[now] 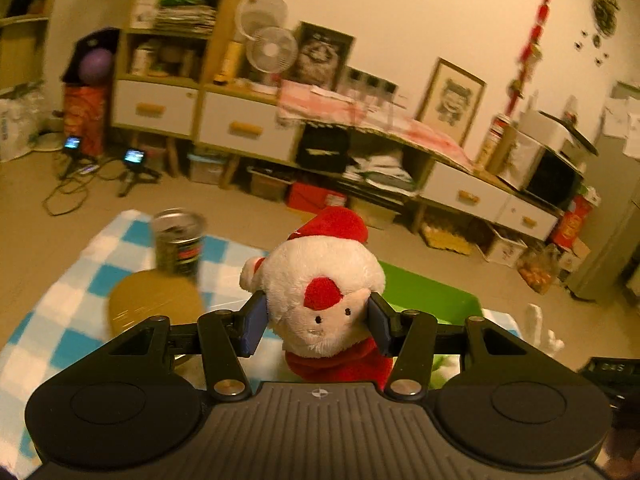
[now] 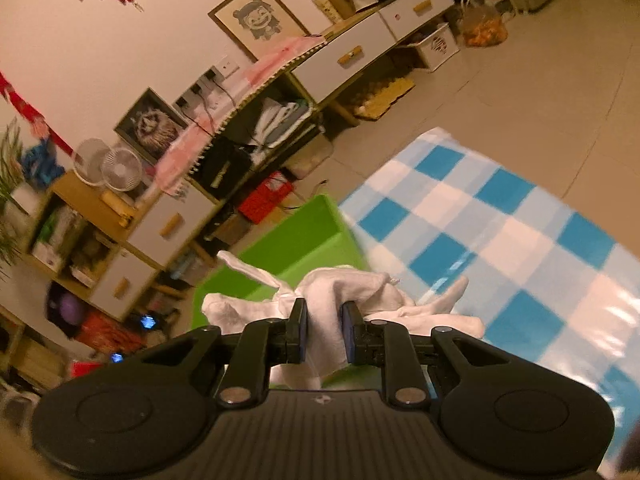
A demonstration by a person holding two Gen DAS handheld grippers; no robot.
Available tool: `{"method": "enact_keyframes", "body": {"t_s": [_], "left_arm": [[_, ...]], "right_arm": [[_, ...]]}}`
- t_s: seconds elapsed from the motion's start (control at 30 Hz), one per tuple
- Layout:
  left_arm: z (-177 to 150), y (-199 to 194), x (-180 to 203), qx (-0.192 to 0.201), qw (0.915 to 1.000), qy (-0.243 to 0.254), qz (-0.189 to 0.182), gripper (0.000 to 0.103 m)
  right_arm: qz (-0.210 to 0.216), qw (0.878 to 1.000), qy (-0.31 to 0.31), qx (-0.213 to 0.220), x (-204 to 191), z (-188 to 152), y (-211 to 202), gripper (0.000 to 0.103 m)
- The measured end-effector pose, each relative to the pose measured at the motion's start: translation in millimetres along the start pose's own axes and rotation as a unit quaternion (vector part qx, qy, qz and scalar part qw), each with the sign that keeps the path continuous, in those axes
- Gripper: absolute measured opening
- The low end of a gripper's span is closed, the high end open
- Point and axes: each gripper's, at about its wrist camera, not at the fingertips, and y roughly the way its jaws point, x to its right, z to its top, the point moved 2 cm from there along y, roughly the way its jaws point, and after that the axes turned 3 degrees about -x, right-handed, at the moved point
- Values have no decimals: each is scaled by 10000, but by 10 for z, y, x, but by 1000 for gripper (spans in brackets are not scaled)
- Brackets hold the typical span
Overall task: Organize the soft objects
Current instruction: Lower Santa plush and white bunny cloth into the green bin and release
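Left gripper [image 1: 318,326] clamps Santa plush [image 1: 322,300] above green bin [image 1: 432,292].

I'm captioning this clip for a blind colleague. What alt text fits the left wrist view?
The left gripper clamps a Santa plush toy by its head between its fingers. Beyond it lie a blue-and-white checked cloth, a drink can and a green bin, with cluttered shelves along the far wall.
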Motion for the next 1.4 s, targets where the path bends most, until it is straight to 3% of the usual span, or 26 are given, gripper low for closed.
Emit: {"method": "enact_keyframes", "body": {"t_s": [0.23, 0.4, 0.57, 0.9, 1.2, 1.4], "left_arm": [[133, 590, 339, -553, 9969, 300, -469, 53], [81, 998, 553, -993, 9897, 611, -833, 53], [-30, 1248, 672, -1225, 9846, 923, -838, 53], [-42, 1443, 667, -1131, 9871, 825, -775, 48], [-1, 1406, 634, -1153, 9873, 762, -786, 55], [-1, 1358, 597, -1180, 9876, 742, -719, 62]], "right_arm": [[398, 9982, 417, -187, -10, 39, 308, 0], [552, 9952, 751, -298, 17, 28, 493, 0], [562, 9923, 1049, -350, 103, 39, 631, 0], [860, 9888, 1164, -355, 68, 29, 726, 1], [800, 9892, 1156, -409, 50, 19, 723, 20], [757, 9899, 1128, -412, 48, 13, 674, 27]]}}
